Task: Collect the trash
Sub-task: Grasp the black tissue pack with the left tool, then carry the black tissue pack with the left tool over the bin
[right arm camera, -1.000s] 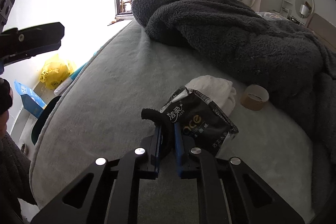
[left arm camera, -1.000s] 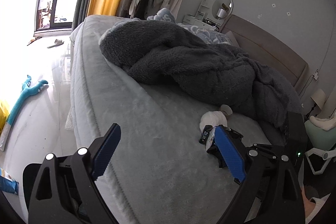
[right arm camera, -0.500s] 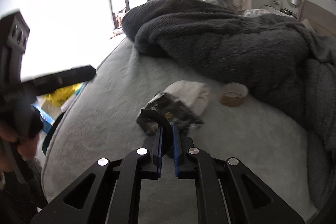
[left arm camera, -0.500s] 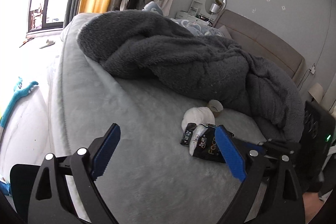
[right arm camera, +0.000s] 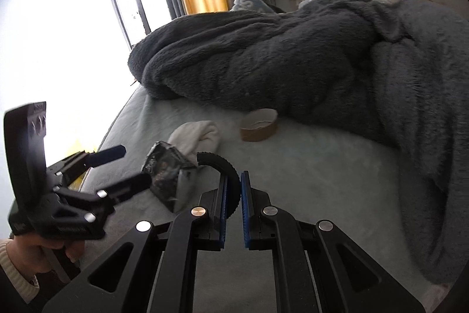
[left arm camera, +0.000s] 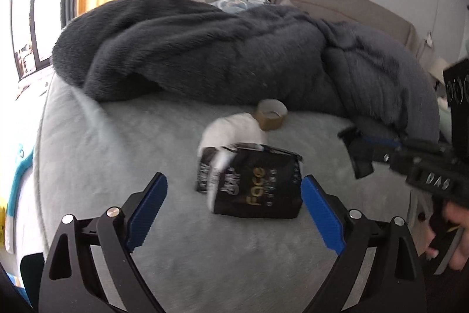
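Left gripper [left arm camera: 234, 213], jaws wide and empty, frames the black tissue pack [left arm camera: 258, 184] lying just before the tape roll [left arm camera: 271, 115]; right gripper [right arm camera: 233, 207] pinched shut, holding nothing visible.

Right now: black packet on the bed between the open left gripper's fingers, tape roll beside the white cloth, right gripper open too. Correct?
Not quite. The right gripper is shut, as its own wrist view shows. The rest holds: the black packet lies on the bed ahead of the open left gripper, tape roll beside the white cloth.
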Demonstrator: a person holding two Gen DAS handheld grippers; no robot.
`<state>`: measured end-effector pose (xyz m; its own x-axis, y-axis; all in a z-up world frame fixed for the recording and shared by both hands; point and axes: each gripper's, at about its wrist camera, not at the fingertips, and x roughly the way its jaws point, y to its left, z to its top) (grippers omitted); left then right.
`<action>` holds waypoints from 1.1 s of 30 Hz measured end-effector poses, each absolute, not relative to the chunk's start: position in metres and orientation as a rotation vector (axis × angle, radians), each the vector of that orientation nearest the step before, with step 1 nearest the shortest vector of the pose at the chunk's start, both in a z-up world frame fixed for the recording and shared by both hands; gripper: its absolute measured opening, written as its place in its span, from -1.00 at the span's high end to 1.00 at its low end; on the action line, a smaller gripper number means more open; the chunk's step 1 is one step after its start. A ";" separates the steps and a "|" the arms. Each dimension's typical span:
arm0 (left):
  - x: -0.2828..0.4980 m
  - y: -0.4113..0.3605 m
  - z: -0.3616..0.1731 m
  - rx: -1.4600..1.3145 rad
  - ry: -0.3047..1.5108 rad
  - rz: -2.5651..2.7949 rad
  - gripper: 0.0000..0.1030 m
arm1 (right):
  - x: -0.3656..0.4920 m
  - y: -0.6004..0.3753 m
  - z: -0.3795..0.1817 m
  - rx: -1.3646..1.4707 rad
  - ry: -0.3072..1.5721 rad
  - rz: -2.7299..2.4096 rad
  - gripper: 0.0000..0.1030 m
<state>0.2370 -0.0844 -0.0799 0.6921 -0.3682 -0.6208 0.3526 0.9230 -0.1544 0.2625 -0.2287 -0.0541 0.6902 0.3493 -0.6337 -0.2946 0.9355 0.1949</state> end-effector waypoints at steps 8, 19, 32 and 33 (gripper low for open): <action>0.243 -0.098 -0.092 -0.008 0.725 -0.410 -0.83 | 0.257 -0.248 -0.055 0.097 0.728 0.354 0.83; 0.249 -0.110 -0.101 0.025 0.763 -0.421 -0.74 | 0.252 -0.252 -0.056 0.129 0.738 0.360 0.83; 0.244 -0.093 -0.092 -0.027 0.765 -0.429 -0.46 | 0.255 -0.220 -0.045 0.123 0.737 0.383 0.83; 0.242 -0.090 -0.089 -0.031 0.757 -0.428 -0.46 | 0.255 -0.217 -0.045 0.116 0.739 0.383 0.83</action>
